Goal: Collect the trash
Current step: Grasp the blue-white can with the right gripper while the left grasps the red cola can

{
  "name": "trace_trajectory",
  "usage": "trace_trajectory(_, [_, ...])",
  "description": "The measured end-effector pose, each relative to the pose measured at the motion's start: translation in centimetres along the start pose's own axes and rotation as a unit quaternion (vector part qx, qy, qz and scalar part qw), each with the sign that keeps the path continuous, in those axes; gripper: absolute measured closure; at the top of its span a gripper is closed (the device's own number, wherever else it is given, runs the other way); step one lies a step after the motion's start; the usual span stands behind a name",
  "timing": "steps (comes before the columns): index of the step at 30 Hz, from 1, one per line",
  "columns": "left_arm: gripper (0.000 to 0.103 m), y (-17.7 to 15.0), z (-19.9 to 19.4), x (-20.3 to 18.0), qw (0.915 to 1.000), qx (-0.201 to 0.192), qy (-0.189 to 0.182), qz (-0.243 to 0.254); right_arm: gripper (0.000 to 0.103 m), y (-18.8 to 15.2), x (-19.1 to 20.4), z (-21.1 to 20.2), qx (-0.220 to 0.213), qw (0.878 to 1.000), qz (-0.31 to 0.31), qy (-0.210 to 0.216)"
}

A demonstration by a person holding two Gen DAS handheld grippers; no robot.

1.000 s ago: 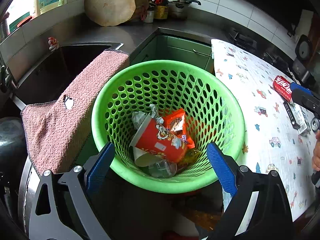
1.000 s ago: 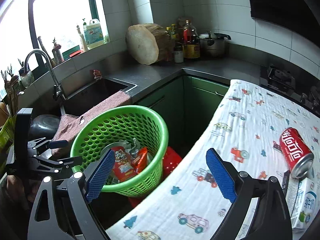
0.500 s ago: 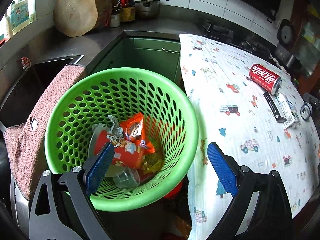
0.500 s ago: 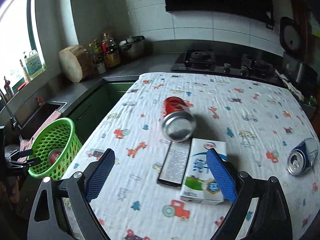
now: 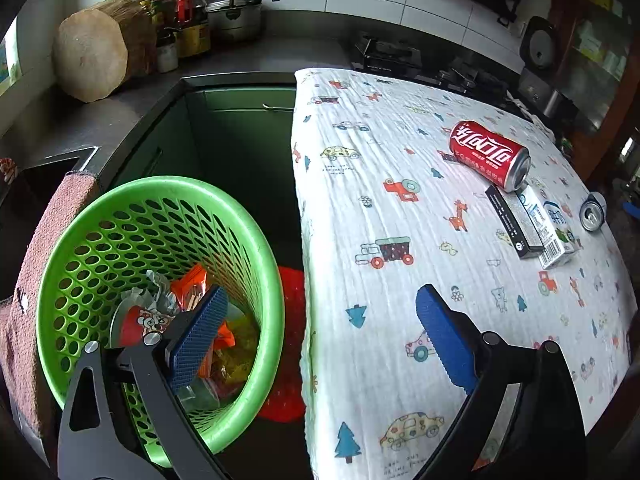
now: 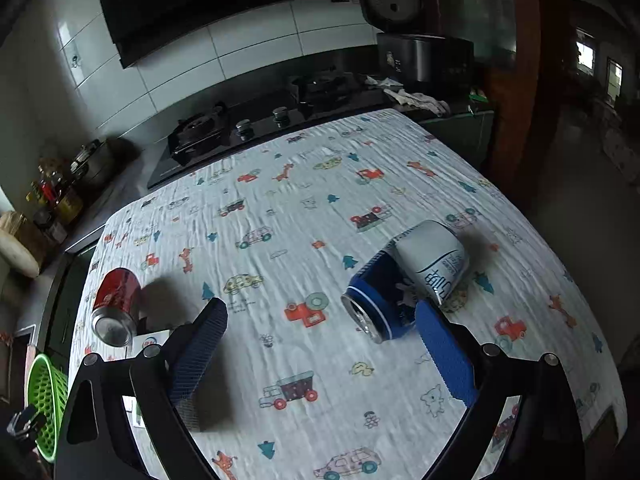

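Home kitchen, gas hob [image 6: 224, 132], tiled wall [image 6: 248, 52], sink [image 5: 36, 172], pot [image 5: 236, 16]

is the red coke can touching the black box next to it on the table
Touching. In the left wrist view the red can lies on its side with its silver end resting against the far end of the black box, no cloth visible between them.

Left gripper [image 5: 318, 334] hanging with jaws spread wide, gripping nothing, blue pads [image 5: 446, 340] facing each other across clear gap. Right gripper [image 6: 320, 344] likewise gaping, jaws wide apart, nothing between them (left-side pad in shadow, right-side pad lit). Both pointing forward and downward. Hands holding grippers not showing in either wrist view.
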State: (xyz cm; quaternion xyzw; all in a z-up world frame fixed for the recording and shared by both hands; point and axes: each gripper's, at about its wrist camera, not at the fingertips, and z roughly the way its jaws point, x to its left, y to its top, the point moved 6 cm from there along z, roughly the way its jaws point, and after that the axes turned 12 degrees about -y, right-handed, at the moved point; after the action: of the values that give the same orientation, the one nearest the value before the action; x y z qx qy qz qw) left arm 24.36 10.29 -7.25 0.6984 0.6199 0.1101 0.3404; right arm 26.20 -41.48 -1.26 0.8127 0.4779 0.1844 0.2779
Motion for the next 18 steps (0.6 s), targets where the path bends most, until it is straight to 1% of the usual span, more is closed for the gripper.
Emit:
trace_trajectory(3, [0.009,0.6,0.9,-0.6,1.0,0.006,-0.004,0.004,0.011,0.8,-2.1,1.9,0.029,0.999,0.039,-0.016])
trace_trajectory(8, [0.009,1.8,1.9,-1.3,0.9999,0.008,-0.01,0.005,0.011,1.6,-4.3,5.1,0.077,0.991,0.108,-0.022])
trace_trajectory(11, [0.009,2.6,2.5,-1.6,0.9998,0.009,-0.014,0.006,0.011,1.9,-5.1,6.9,0.096,0.985,0.139,-0.029])
trace_trajectory(15, [0.009,3.6,3.2,-2.2,0.9998,0.011,-0.017,0.007,0.011,1.9,-5.7,9.1,0.122,0.976,0.182,-0.023])
trace_trajectory(18, [0.009,4.4,3.7,-2.5,0.9997,0.012,-0.02,0.005,0.011,2.0,-5.8,10.2,0.128,0.972,0.192,-0.037])
